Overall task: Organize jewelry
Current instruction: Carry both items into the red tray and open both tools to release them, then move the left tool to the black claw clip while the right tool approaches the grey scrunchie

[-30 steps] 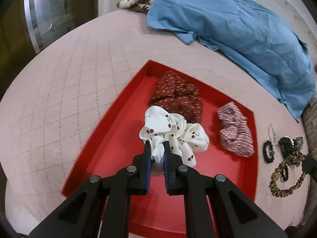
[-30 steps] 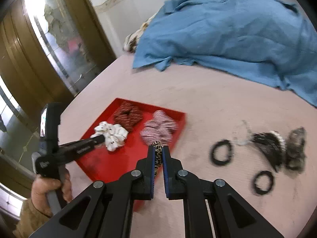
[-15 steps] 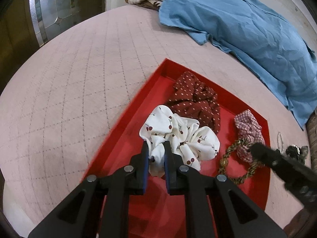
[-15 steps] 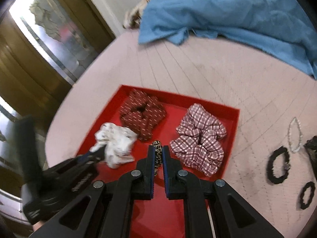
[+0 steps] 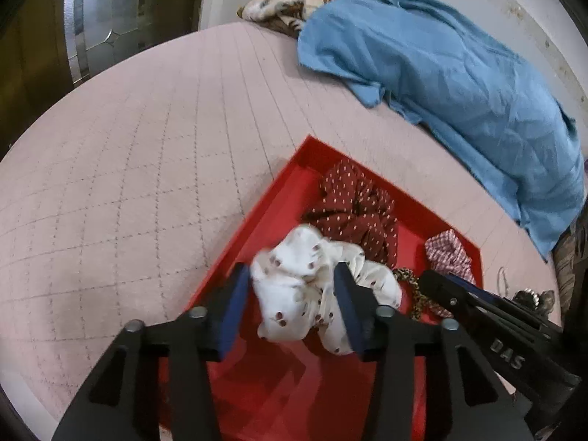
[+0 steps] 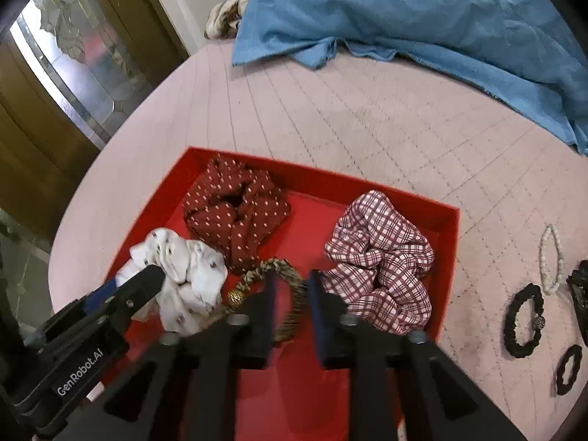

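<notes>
A red tray point(image 5: 279, 386) point(image 6: 294, 397) lies on the pink quilted bed. In it are a dark red dotted scrunchie point(image 5: 354, 209) point(image 6: 235, 209), a white cherry-print scrunchie point(image 5: 305, 294) point(image 6: 183, 279), a red plaid scrunchie point(image 5: 450, 253) point(image 6: 382, 261) and a leopard-print hair tie point(image 5: 409, 283) point(image 6: 268, 272). My left gripper point(image 5: 292, 283) is open with the white scrunchie loose between its fingers. My right gripper point(image 6: 292, 283) is open over the leopard hair tie, which lies in the tray.
On the bed right of the tray lie a pearl bracelet point(image 6: 551, 257), two black hair ties point(image 6: 522, 319) point(image 6: 567, 367) and a dark clip point(image 6: 580, 294). A blue cloth point(image 5: 452, 84) point(image 6: 422, 18) covers the far side. A glass door point(image 6: 73, 55) stands at left.
Both grippers have opened. The left let go of the white scrunchie in the tray. The right carried the leopard hair tie over the tray and released it beside the white scrunchie.
</notes>
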Tool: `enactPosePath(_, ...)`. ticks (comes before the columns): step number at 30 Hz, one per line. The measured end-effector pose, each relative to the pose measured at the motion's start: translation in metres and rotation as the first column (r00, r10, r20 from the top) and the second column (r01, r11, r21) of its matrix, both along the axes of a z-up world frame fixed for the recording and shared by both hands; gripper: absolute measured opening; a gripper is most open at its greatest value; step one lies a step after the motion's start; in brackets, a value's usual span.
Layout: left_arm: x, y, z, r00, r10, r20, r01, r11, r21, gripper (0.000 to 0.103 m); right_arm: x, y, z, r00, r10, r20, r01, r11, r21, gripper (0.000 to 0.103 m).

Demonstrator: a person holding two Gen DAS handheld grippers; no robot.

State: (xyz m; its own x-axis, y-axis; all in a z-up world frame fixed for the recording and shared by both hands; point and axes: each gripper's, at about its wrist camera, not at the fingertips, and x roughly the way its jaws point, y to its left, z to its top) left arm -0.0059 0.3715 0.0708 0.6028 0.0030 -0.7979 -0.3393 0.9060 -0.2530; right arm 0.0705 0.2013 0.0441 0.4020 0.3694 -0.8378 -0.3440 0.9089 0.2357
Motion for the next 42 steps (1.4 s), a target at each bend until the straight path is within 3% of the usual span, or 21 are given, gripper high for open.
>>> enactPosePath(1, -0.002, 0.000, 0.002, 1.000, 0.002, 0.008, -0.002, 1.000, -0.004, 0.051, -0.002, -0.002, 0.004, 1.000, -0.005, 0.013, 0.005, 1.000, 0.006, 0.047)
enactPosePath(2, -0.004, 0.001, 0.003, 1.000, 0.004, 0.017, -0.004, 1.000, -0.010, 0.051, -0.005, -0.005, 0.009, 1.000, -0.010, 0.029, 0.009, 1.000, 0.009, 0.049)
enactPosePath(10, -0.015, -0.008, 0.011, 0.998, -0.007, 0.070, 0.006, 1.000, 0.019, 0.056, -0.033, -0.054, 0.036, 0.995, -0.044, 0.087, 0.041, 0.999, 0.033, 0.054)
enactPosePath(16, -0.024, -0.036, 0.015, 0.994, -0.034, 0.105, 0.020, 0.990, 0.138, 0.060, -0.070, -0.124, 0.043, 0.983, -0.066, 0.174, 0.080, 0.994, -0.075, 0.068)
enactPosePath(19, -0.030, -0.050, 0.016, 0.991, -0.045, 0.127, 0.022, 0.983, 0.181, 0.060, -0.090, -0.170, 0.038, 0.975, -0.079, 0.208, 0.112, 0.982, -0.152, 0.069)
enactPosePath(23, -0.046, -0.073, 0.021, 0.988, -0.066, 0.140, 0.030, 0.969, 0.245, 0.060, -0.108, -0.236, 0.028, 0.967, -0.148, 0.205, 0.188, 0.964, -0.188, 0.069)
enactPosePath(28, -0.068, -0.107, 0.037, 0.978, -0.163, 0.131, 0.132, 0.967, 0.218, 0.060, -0.120, -0.318, 0.012, 0.947, -0.291, 0.138, 0.309, 0.940, -0.141, 0.071)
enactPosePath(33, -0.069, -0.167, 0.057, 0.948, -0.304, 0.095, 0.267, 0.921, 0.283, 0.060, -0.118, -0.364, 0.002, 0.918, -0.374, 0.128, 0.384, 0.921, -0.064, 0.071)
enactPosePath(37, -0.057, -0.210, 0.059, 0.922, -0.378, 0.077, 0.349, 0.902, 0.255, 0.060, -0.112, -0.369, -0.006, 0.916, -0.383, 0.122, 0.386, 0.922, -0.007, 0.071)
enactPosePath(42, -0.033, -0.257, 0.044, 0.910, -0.413, 0.036, 0.402, 0.899, 0.176, 0.060, -0.104, -0.361, -0.010, 0.925, -0.350, 0.149, 0.347, 0.937, 0.042, 0.071)
